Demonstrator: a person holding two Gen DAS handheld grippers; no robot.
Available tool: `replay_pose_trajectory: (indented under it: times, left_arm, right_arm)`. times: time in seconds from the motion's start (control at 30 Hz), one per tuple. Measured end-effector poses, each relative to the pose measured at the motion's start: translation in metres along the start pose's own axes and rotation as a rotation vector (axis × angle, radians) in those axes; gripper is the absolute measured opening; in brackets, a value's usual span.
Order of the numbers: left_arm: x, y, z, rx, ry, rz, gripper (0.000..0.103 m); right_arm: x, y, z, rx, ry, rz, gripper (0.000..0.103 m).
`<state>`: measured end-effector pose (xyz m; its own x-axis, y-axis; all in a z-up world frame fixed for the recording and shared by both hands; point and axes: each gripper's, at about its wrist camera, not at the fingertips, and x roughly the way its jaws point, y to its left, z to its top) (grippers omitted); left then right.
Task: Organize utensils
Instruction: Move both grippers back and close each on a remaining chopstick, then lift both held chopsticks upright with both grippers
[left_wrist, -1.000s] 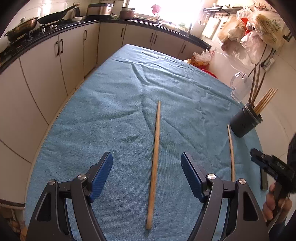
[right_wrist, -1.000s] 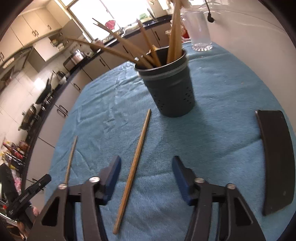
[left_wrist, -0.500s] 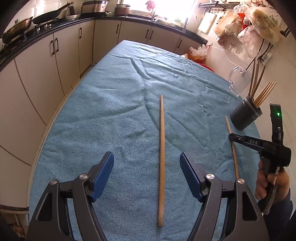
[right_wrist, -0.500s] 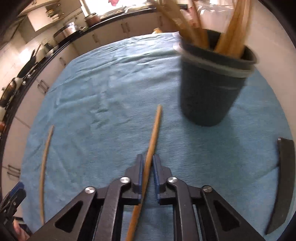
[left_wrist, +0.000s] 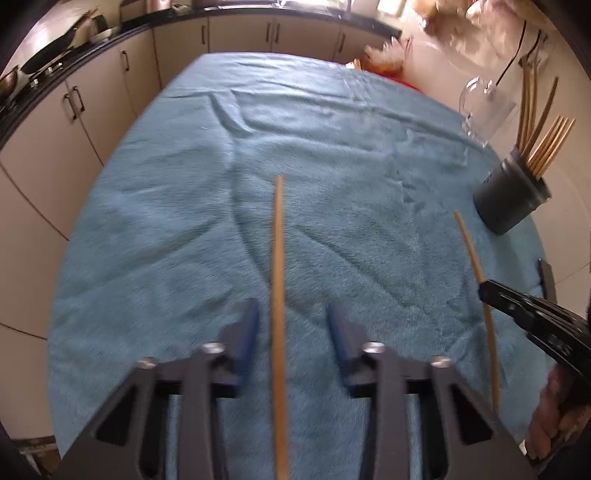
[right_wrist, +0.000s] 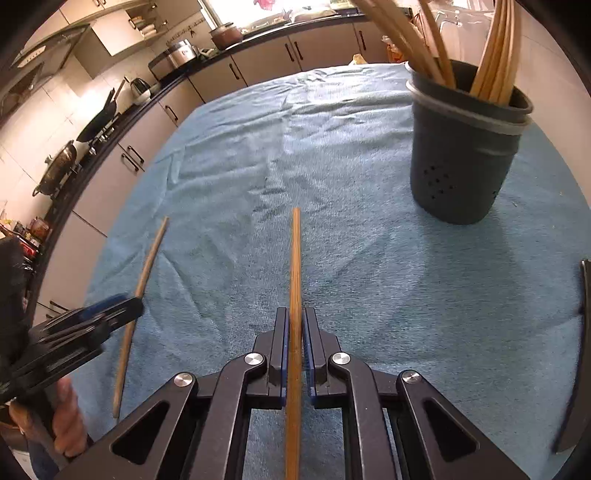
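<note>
Right wrist view: 1 chopstick (right_wrist: 295, 280) clamped between the closed pads of the right gripper (right_wrist: 295, 334), pointing forward over the blue towel (right_wrist: 369, 258), dark holder (right_wrist: 465, 162) ahead and to the right, already bristling with chopsticks. Left wrist view: 2nd chopstick (left_wrist: 277, 295) lying on the towel between the partly open fingers of the left gripper (left_wrist: 291, 325), blurred, no contact visible. Glass mug (left_wrist: 484, 110) beyond the holder. Step in hand, by judgement: pick-up of both sticks, right one secured, left one not yet gripped. Next: close left on its stick, then lift, tip upright and drop each into the holder without knocking it.
</note>
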<state>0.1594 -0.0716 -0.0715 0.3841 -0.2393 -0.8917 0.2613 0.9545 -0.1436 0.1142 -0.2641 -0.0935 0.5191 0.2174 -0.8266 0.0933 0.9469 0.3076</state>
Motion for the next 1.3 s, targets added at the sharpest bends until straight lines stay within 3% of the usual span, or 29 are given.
replay_pose_trajectory:
  times: [0.07,0.2,0.33,0.57,0.83,1.3]
  left_arm:
    - [0.006,-0.005,0.005,0.013,-0.007,0.057,0.017]
    - [0.012,-0.006,0.014,-0.002,-0.017,0.103,0.007]
    - [0.002,-0.004,0.010,-0.012,-0.042,0.054,0.006]
    - [-0.060,-0.005,-0.008,-0.023,-0.225,-0.044,0.007]
    - [-0.107,-0.012,-0.016,-0.019,-0.343,-0.085,0.007]
    - [-0.123,-0.025,-0.023,0.013,-0.400,-0.125,0.007]
  right_arm:
    - [-0.002,0.000,0.001,0.001,-0.006,0.009,0.008]
    - [-0.005,0.000,0.001,0.002,-0.012,0.027,0.008]
    - [-0.017,0.002,0.000,-0.010,-0.039,0.049,0.008]
    - [-0.056,0.019,-0.007,-0.079,-0.162,0.104,0.008]
    - [-0.088,0.033,-0.017,-0.133,-0.283,0.131,0.008]
    - [-0.109,0.031,-0.024,-0.137,-0.341,0.135,0.008]
